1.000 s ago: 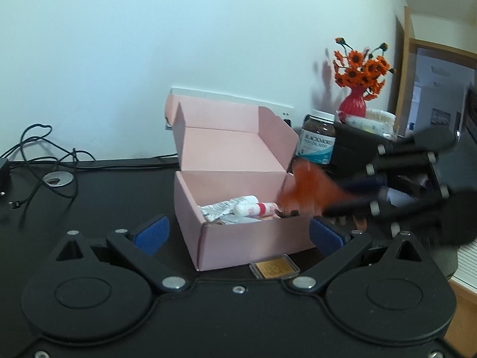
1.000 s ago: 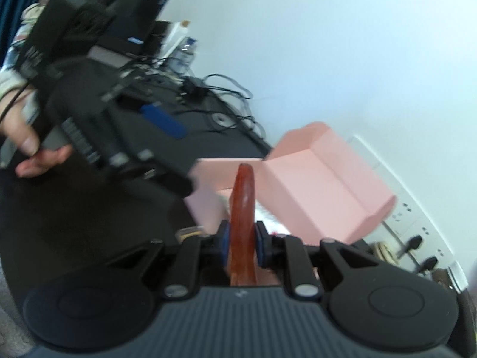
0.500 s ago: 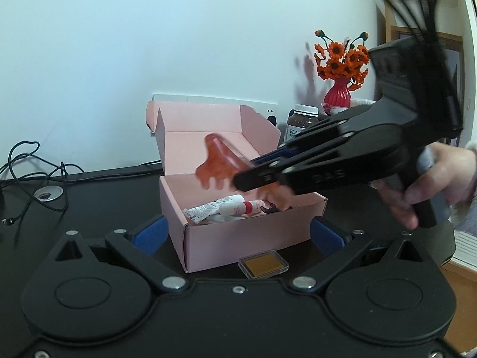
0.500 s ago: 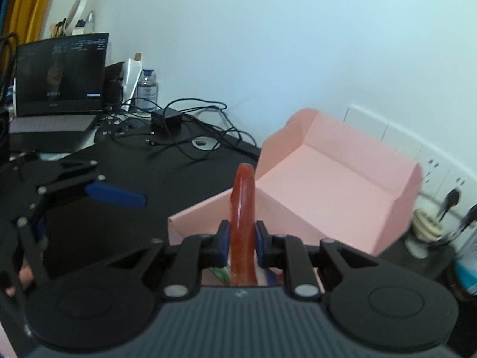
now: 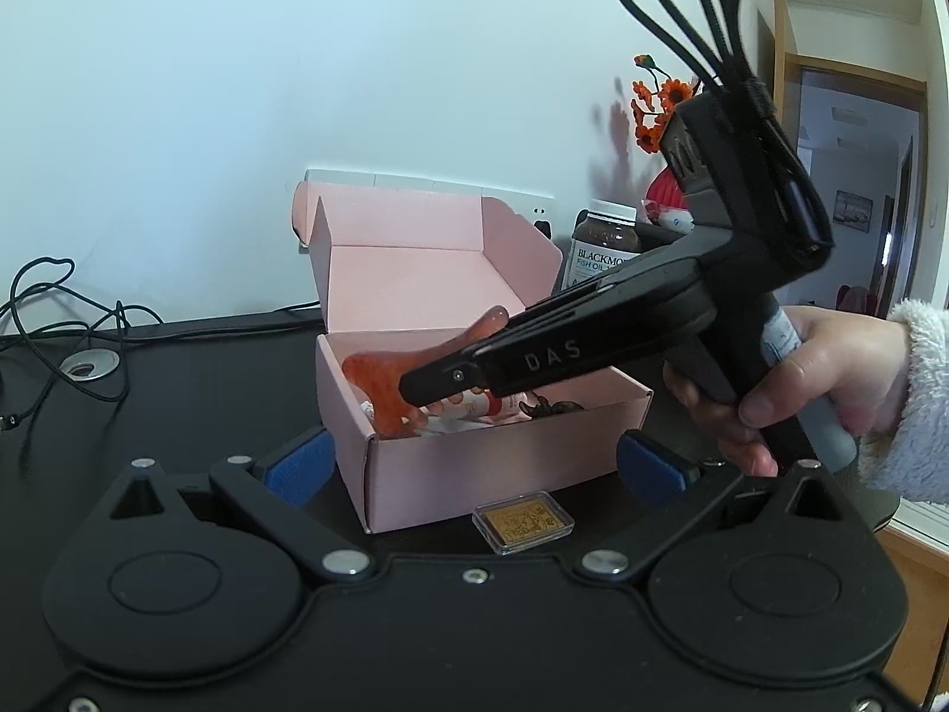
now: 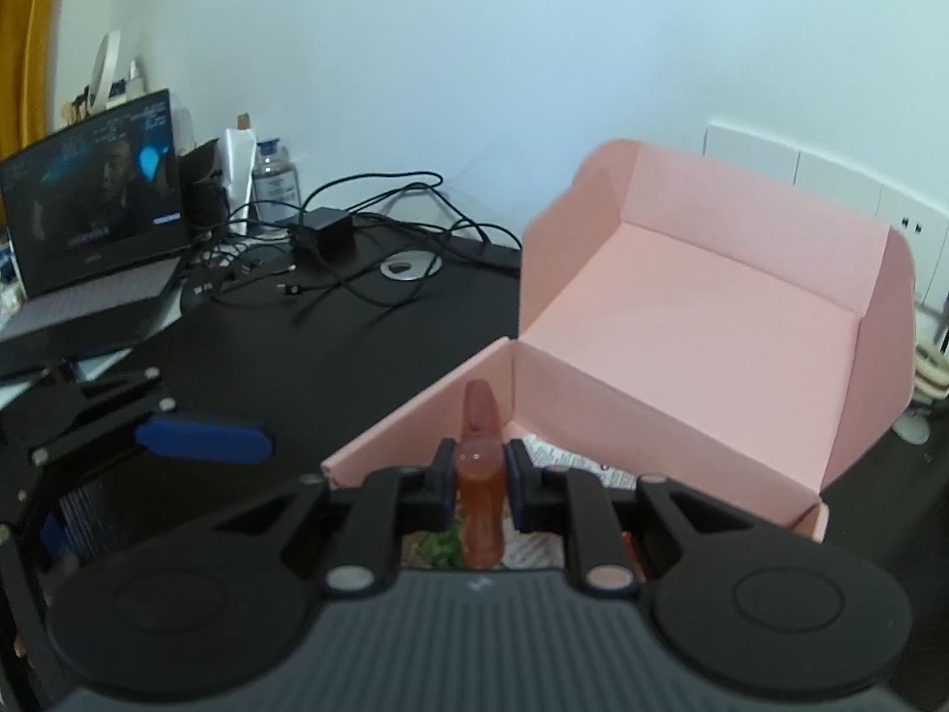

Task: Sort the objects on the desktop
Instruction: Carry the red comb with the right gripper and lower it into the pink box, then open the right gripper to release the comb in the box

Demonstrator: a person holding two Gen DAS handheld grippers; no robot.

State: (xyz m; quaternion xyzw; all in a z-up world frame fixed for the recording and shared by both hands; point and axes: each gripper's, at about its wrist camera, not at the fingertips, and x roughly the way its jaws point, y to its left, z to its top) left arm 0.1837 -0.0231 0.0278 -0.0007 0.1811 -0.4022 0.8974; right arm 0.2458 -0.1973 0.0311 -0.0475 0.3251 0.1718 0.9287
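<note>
An open pink cardboard box (image 5: pixel 486 466) (image 6: pixel 682 368) stands on the black desk with its lid up. My right gripper (image 6: pixel 479 474) (image 5: pixel 415 394) is shut on an orange-red scraping tool (image 5: pixel 379 382) (image 6: pixel 479 510) and holds it low inside the box's near-left part, over a white tube and packets. My left gripper (image 5: pixel 468 463) is open and empty, its blue pads on either side of the box's front. A small clear case with a gold card (image 5: pixel 523 521) lies on the desk in front of the box.
A brown fish-oil bottle (image 5: pixel 605 243) and a red vase of orange flowers (image 5: pixel 658 118) stand behind the box at right. Tangled cables (image 6: pixel 368 249), a power adapter (image 6: pixel 320 225) and a laptop (image 6: pixel 89 219) lie at the desk's left.
My right gripper has carried the orange-red tool from the box's right side leftward over it and down into it. The left gripper has stayed open in front of the box.
</note>
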